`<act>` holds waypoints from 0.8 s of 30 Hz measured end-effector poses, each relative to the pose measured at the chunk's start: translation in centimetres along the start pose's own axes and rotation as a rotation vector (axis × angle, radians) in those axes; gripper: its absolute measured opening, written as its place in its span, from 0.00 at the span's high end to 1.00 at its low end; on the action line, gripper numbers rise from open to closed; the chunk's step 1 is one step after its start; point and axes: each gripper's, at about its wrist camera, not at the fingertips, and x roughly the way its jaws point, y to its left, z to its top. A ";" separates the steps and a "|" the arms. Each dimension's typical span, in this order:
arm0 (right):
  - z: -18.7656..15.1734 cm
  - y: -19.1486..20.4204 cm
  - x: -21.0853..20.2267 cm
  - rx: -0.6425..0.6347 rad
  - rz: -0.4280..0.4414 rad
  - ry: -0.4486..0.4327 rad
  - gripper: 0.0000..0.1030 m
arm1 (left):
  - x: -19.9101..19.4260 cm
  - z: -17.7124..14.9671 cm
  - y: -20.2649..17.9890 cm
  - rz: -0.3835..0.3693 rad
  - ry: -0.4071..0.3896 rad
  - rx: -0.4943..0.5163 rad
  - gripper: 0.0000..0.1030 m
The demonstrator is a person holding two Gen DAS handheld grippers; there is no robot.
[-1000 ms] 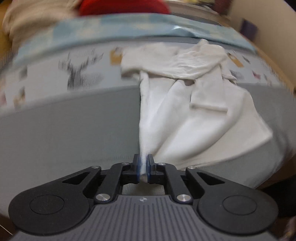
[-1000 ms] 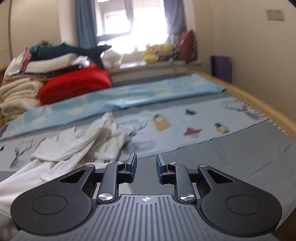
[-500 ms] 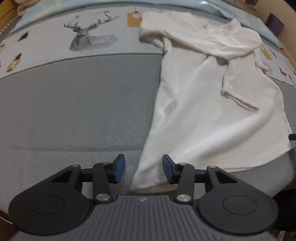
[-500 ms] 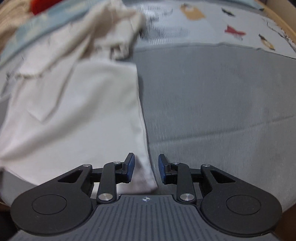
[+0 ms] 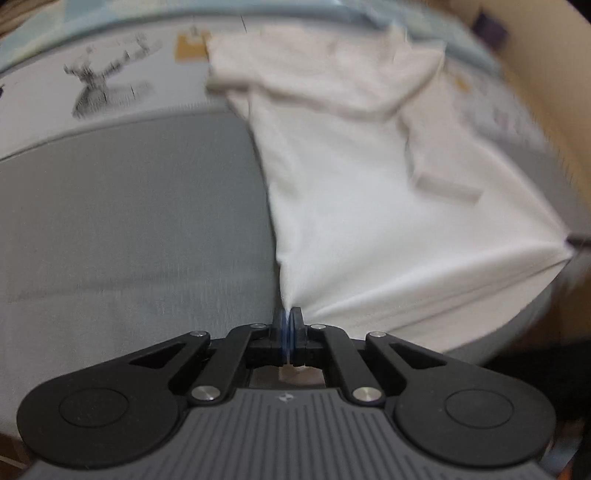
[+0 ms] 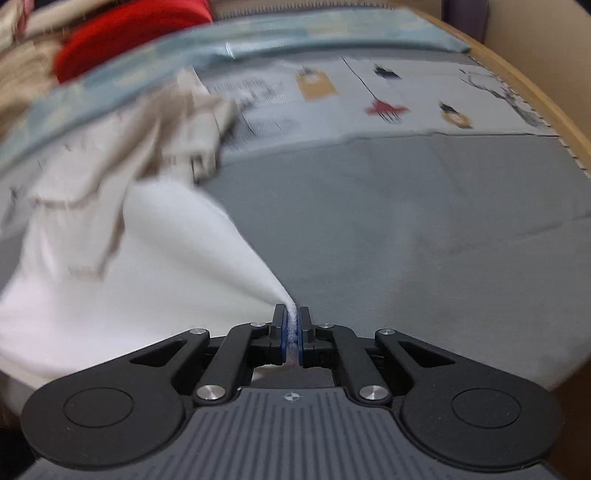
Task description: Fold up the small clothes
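Left claw (image 5: 290,321) clamped on a pinch of the white shirt (image 5: 369,206), blue pads having just closed on the cloth, a scrap of fabric showing behind them through the linkage. Shirt fanning out ahead and to the right of that claw, pulled into tight creases at the pinch, spread over the grey bed cover (image 5: 129,221). Folded sleeve lying ahead and to the right; bunched upper part of the shirt far ahead, reaching onto the printed sheet (image 5: 110,85) with its deer drawing, ahead and to the left. Dark tip just visible at the shirt's far right corner, too blurred to identify.

Right claw (image 6: 293,325) likewise pressed together on a corner of the same shirt (image 6: 166,258), having just closed, a thin strip of white fabric visible between the blue pads. Shirt stretching away ahead and to the left of this claw, crumpled sleeves heaped further ahead on the left. Bare grey cover (image 6: 424,221) ahead and to the right. Printed sheet (image 6: 388,99) beyond, then a pale blue strip of bedding (image 6: 258,44), a red bundle (image 6: 129,33) far ahead on the left, and the wooden bed edge (image 6: 554,122) curving along the right.
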 end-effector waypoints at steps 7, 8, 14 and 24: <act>-2.5 1.2 2.0 -0.123 -0.039 0.212 0.96 | 0.4 -0.5 -0.6 0.031 0.069 0.052 0.98; -2.9 1.9 2.2 -0.153 -0.044 0.233 0.96 | 0.2 -0.3 -0.7 0.045 0.060 0.055 0.98; -1.8 3.7 0.2 -0.197 -0.060 0.065 0.74 | -0.8 1.1 -0.7 -0.019 -0.015 0.033 0.89; -1.6 6.0 4.6 -0.234 -0.044 0.175 0.57 | 3.4 1.1 -3.1 0.049 0.172 0.100 0.84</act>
